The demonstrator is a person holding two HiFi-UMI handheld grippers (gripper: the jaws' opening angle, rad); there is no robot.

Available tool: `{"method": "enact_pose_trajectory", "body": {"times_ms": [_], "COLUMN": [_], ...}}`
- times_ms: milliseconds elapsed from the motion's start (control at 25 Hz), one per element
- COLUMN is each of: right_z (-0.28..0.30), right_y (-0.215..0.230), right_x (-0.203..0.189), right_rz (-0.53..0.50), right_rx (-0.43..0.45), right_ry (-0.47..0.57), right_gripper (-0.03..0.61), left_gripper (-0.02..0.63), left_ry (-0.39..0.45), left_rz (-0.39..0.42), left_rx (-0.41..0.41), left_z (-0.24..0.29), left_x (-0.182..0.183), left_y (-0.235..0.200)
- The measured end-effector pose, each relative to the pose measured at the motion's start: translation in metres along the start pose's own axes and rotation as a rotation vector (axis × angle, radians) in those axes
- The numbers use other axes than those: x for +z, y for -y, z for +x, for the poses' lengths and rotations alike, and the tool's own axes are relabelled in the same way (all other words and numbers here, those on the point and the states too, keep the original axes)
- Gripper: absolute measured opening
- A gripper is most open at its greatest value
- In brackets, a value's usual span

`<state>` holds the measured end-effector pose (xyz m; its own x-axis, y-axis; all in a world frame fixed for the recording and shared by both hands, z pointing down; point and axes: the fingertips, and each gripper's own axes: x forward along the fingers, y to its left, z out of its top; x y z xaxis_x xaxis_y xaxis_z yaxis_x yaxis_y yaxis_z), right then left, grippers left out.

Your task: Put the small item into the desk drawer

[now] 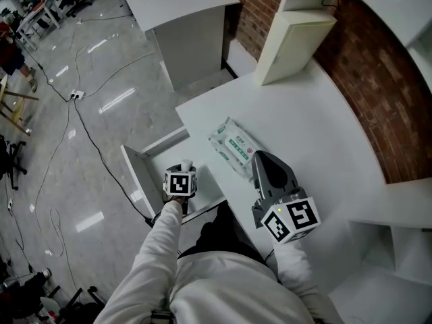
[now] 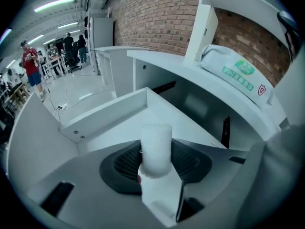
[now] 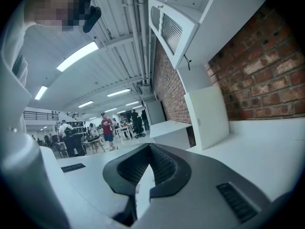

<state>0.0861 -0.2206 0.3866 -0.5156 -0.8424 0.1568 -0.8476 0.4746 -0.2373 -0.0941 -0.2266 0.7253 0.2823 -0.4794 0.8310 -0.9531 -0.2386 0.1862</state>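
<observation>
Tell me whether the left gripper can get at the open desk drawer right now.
Probably yes. The left gripper, shut on the small white item, hangs just above the open drawer, pointing down into it, and nothing shows between them.

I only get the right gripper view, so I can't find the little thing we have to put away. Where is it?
Observer: The small white cylinder is clamped in the left hand-held gripper.
Operator: Is the drawer open?
Observer: Yes, the drawer is pulled out from the desk, and that gripper is over it.
Operator: Is anything else lying around?
Observer: A pack of wipes lies flat on the desk, just ahead of the right hand-held gripper.
</observation>
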Motion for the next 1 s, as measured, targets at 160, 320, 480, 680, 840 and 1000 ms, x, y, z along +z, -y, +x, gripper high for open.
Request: {"method": "enact_pose_trajectory", "body": {"times_ms": [160, 320, 480, 680, 840, 1000], "right_z": [-0.001, -0.001, -0.001, 0.001, 0.004, 0.004], "right_y": [0.002, 0.003, 0.004, 0.001, 0.000, 0.002], "right_x": [-0.002, -0.003, -0.009, -0.012, -0.014, -0.018], "right_rz": [0.012, 0.002, 0.009, 0.015, 0.014, 0.027], "right_rx": [-0.017, -0.013, -0.016, -0.008, 0.000, -0.013], "right_ry": [-0.006, -0.015, -0.035, -0.046, -0.053, -0.063], "right_gripper": [0.028, 0.028, 0.028, 0.027, 0.028, 0.028], "left_gripper": [0.192, 0.192, 0.192, 0.192, 0.192, 0.192], "left_ry": [-0.048, -0.085, -0.141, -0.204, -0.254, -0.286], "left_rz": [0.040, 0.050, 0.055, 0.068, 0.052, 0.046], "left_rx": [0.001, -0.026, -0.045, -0.047, -0.066, -0.096], "left_z": [0.008, 0.021, 0.031, 0.031, 0.049, 0.050], "left_x": [-0.012, -0.021, -0.035, -0.045, -0.068, -0.077], "left_y": [0.005, 0.012, 0.017, 0.017, 0.017, 0.028]}}
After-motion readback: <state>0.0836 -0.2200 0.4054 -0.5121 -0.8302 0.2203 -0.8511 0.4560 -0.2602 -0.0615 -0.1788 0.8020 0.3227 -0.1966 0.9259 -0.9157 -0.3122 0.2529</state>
